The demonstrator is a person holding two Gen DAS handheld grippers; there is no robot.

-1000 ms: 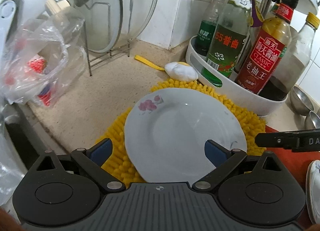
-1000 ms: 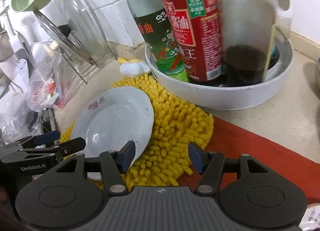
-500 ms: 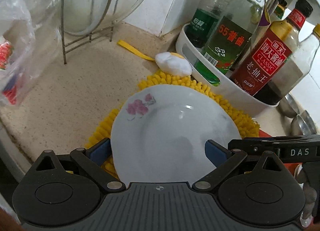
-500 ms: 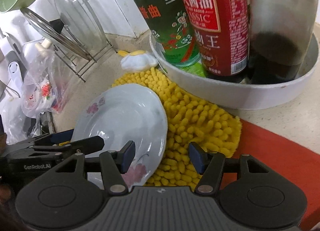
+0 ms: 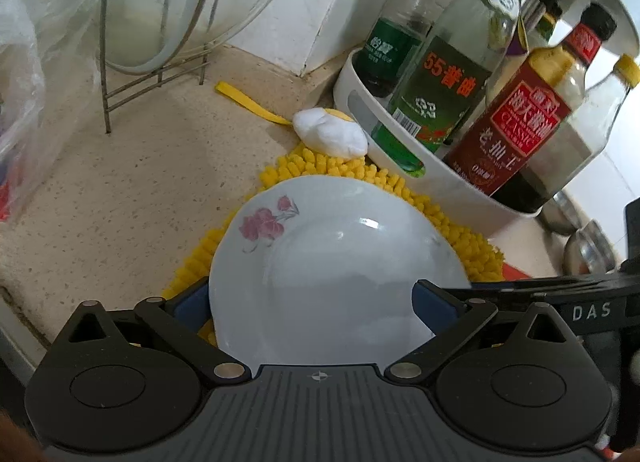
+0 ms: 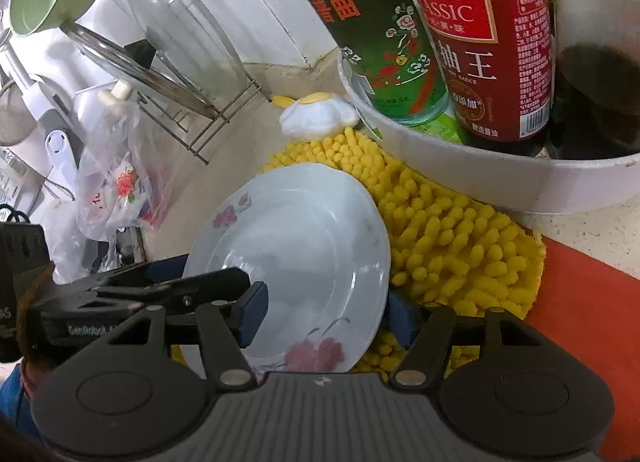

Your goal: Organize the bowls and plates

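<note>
Right wrist view: right gripper (image 6: 326, 312) spread, straddling near rim of white plate (image 6: 296, 258), pads not seen pressing. Left wrist view: left gripper (image 5: 312, 302) spread wide astride same plate (image 5: 332, 274), lower centre of frame, resting on yellow mat (image 6: 444, 230). Risk, judged: glazed rim slipping from a shallow pinch; plate striking white bottle tray (image 6: 520, 186) just beyond. Open counter (image 5: 120, 190) at left; lid rack (image 5: 156, 74) upper left.

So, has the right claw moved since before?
Yes. Right claw has advanced over the yellow mat toward the plate, whose rim now sits between its fingers.
</note>
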